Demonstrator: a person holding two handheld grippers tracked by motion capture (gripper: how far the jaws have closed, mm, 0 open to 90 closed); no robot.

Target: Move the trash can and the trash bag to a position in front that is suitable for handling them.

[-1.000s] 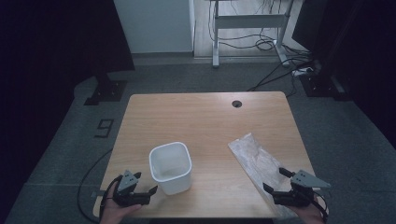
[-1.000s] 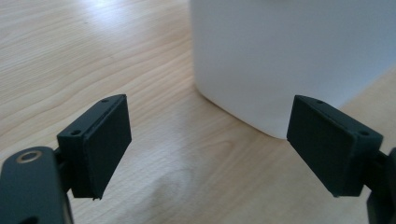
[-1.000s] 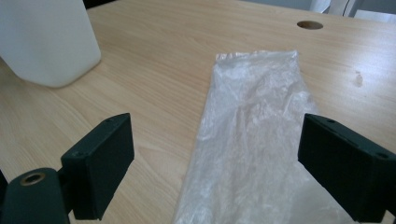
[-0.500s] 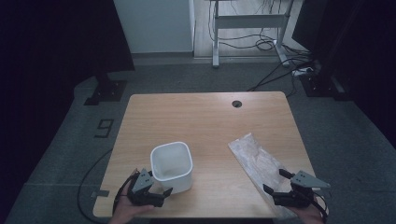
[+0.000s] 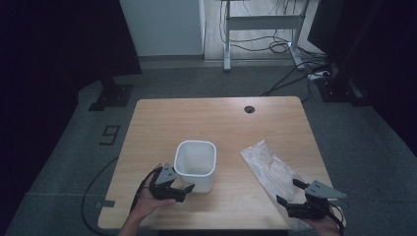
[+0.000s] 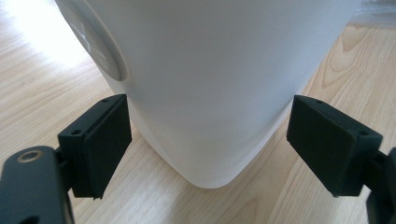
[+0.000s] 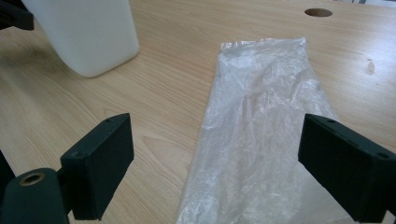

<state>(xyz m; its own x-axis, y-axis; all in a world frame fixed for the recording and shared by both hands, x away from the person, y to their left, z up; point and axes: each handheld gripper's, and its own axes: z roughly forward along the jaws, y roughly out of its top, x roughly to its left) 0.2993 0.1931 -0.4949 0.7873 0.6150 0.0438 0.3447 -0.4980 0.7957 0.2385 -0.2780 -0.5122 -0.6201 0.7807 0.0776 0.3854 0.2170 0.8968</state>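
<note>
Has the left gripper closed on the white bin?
No, the left gripper is open, its jaws on either side of the white bin with gaps showing.

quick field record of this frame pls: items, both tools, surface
bin: white bin, upright, open top, near the table's front edge
bag: clear plastic bag, lying flat to the right of the bin
left tool: left tool, open, jaws either side of the bin's lower corner, not closed on it
right tool: right tool, open, low over the bag's near end
surface: wooden table, round cable hole at its far side
</note>
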